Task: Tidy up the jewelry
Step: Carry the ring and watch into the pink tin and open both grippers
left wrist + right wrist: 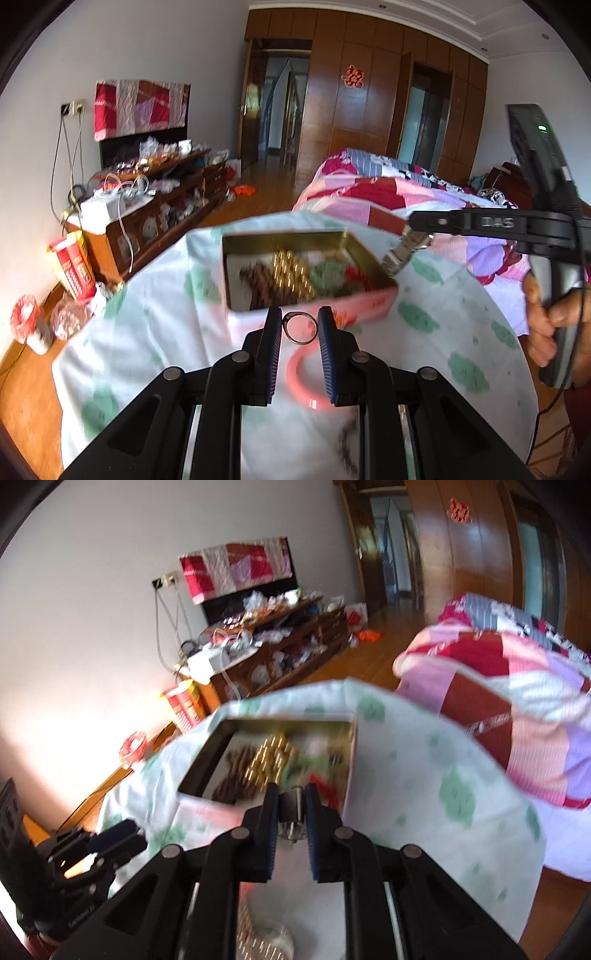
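Left wrist view: left gripper [300, 325] pinches a metal ring [300, 328] just in front of the open tin box [369, 254] on the floral cloth [155, 332]; pink bangle [301, 380] below. R gripper [400, 254] clamps a metal watch [402, 251] over the box's right rim.

One tin [369, 258], two bangles [299, 376], one ring [300, 328]
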